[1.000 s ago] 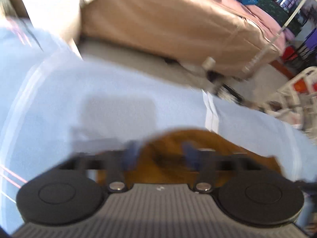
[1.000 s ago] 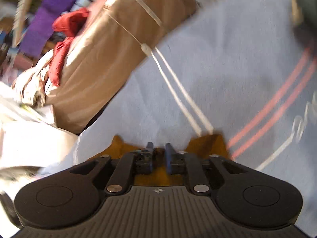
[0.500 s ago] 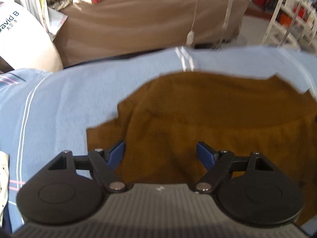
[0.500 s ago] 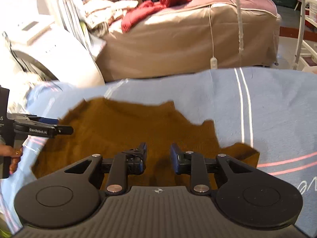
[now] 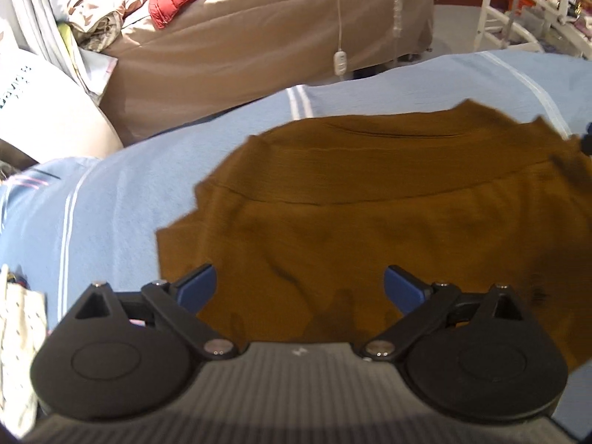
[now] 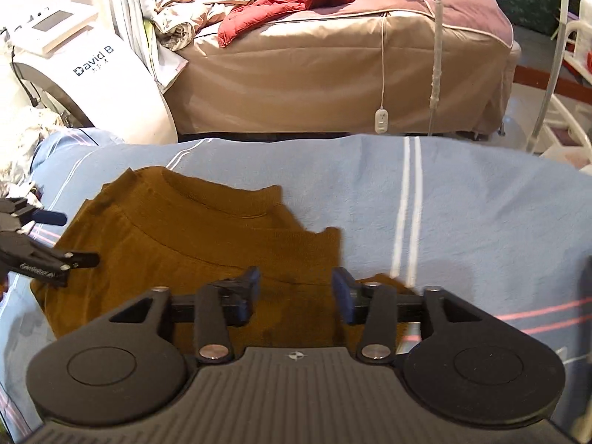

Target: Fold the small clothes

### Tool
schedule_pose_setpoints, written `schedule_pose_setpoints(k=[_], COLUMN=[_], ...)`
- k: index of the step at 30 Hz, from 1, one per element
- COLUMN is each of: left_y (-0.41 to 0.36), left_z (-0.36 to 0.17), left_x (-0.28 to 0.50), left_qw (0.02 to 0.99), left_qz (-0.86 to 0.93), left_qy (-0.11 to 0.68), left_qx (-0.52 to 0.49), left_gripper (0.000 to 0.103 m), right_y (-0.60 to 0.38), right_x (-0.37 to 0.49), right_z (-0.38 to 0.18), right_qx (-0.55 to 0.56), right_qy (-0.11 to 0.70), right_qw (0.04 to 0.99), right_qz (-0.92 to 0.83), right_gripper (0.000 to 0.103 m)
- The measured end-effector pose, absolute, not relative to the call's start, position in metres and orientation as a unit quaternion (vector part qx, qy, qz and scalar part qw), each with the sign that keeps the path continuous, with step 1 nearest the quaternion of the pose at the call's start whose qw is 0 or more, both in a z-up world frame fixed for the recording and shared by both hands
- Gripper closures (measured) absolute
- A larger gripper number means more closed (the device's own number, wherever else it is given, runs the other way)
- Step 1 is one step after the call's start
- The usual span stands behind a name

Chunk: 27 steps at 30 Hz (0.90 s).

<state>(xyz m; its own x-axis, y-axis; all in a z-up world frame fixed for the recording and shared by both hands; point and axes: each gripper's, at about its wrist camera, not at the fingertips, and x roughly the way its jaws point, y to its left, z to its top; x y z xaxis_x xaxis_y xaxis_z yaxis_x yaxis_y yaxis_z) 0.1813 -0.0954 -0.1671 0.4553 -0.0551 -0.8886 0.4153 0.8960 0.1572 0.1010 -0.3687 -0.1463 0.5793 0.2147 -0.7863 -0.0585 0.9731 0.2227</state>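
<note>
A small brown knitted garment (image 5: 351,214) lies spread on a light blue striped cover (image 5: 122,199); it also shows in the right wrist view (image 6: 185,244), neckline away from me. My left gripper (image 5: 300,288) is open and empty, just above the garment's near left part. My right gripper (image 6: 296,292) is open and empty, above the garment's near right edge. The left gripper also shows at the left edge of the right wrist view (image 6: 48,238).
The blue cover (image 6: 462,203) has white and pink stripes. Beyond it stands a tan-covered bed (image 6: 333,66) with a red jacket (image 6: 281,7) and a hanging cord switch (image 6: 381,120). A white machine (image 6: 92,70) stands at the left, white racks (image 5: 518,18) at the right.
Both grippers have opened and let go of the brown garment, which now lies flat on the cover. Both have pulled back and levelled out.
</note>
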Motion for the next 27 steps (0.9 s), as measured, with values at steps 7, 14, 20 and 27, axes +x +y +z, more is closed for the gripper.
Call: schedule_pose_setpoints(k=[7, 14, 20, 27], left_y=[-0.117, -0.121, -0.160, -0.185], left_z=[-0.157, -0.163, -0.186, -0.217], left_x=[0.132, 0.072, 0.024, 0.001], left_qw=[0.826, 0.819, 0.792, 0.753], left_qz=[-0.141, -0.123, -0.194, -0.240], left_qy=[0.532, 0.560, 0.577, 0.593], left_qx=[0.121, -0.025, -0.054, -0.154], left_gripper=[0.002, 0.002, 0.013, 0.014], right_y=[-0.416, -0.439, -0.440, -0.425], right_x=[0.105, 0.120, 0.139, 0.159], right_z=[-0.146, -0.152, -0.162, -0.173], right_qx=[0.117, 0.161, 0.163, 0.109], right_qy=[0.469, 0.493, 0.510, 0.522], right_qw=[0.874, 0.851, 0.834, 0.819], right_qz=[0.056, 0.087, 0.138, 0.214], right_gripper=[0.016, 0.012, 0.012, 0.012])
